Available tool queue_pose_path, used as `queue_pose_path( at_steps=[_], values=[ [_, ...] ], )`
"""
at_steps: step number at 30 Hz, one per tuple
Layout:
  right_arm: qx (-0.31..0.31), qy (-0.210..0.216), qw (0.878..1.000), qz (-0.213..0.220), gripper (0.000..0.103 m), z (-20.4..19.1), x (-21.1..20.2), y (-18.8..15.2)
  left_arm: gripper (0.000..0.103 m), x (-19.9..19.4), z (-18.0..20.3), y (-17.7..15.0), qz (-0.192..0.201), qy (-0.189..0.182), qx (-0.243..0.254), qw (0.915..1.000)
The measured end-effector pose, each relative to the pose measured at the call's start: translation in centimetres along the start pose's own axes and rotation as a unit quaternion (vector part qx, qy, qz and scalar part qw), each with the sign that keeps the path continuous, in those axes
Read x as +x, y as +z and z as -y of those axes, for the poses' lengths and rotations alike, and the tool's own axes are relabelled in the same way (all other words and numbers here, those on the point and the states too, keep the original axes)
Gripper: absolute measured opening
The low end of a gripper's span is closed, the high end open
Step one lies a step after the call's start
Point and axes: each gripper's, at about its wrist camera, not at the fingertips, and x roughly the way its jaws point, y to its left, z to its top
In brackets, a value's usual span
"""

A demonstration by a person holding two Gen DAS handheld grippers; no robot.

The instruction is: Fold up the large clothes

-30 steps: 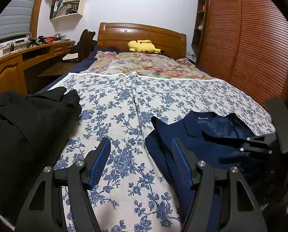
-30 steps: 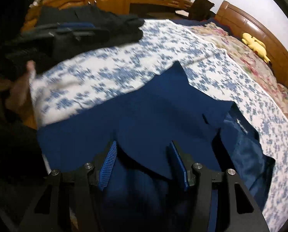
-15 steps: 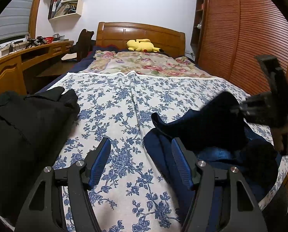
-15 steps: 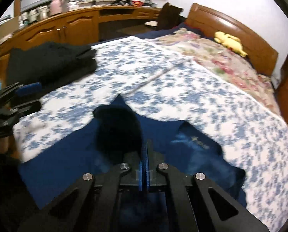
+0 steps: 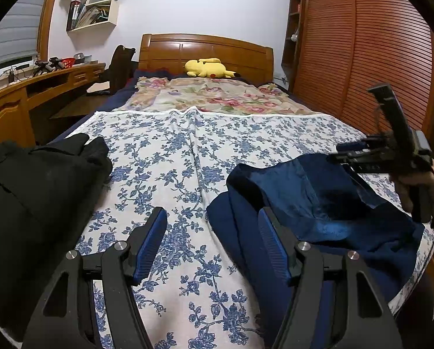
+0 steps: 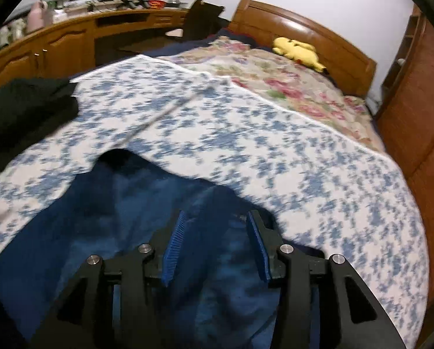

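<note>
A navy blue jacket (image 5: 318,203) lies crumpled on the near right of the bed, its lining turned up. My left gripper (image 5: 212,226) hovers open over the flowered sheet (image 5: 173,160), its right finger above the jacket's left edge, holding nothing. My right gripper (image 6: 217,226) hangs above the jacket (image 6: 115,218); its jaws are opening, and the cloth lies below them, not pinched. In the left wrist view the right gripper (image 5: 345,152) shows at the right edge, held by a hand (image 5: 414,186).
A pile of black clothes (image 5: 36,192) lies on the bed's left side, also in the right wrist view (image 6: 21,101). A yellow plush toy (image 5: 206,68) rests by the headboard. A wooden desk (image 5: 13,101) runs along the left, a slatted wardrobe (image 5: 377,72) along the right.
The right gripper shut on a fold of the navy jacket and lifted it, then parted its jaws; the cloth has dropped back onto the bed. The left gripper has not moved.
</note>
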Motion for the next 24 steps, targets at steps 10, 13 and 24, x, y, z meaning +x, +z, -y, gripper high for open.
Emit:
queue_pose_path(
  at_steps=[10,13,24],
  values=[
    [-0.067,0.129,0.989,-0.023,0.046,-6.9,-2.6,-4.2,0.066,-0.1,0.6,-0.1,-0.003,-0.002,0.007,1.0000],
    [-0.072,0.140,0.987,-0.032,0.046,-7.1,-2.4,-5.3,0.066,-0.2,0.7,-0.1,-0.002,-0.003,0.008,1.0000],
    [-0.072,0.142,0.984,-0.078,0.046,-6.7,-0.7,-5.2,0.066,-0.2,0.7,-0.1,-0.002,-0.003,0.008,1.0000]
  ],
)
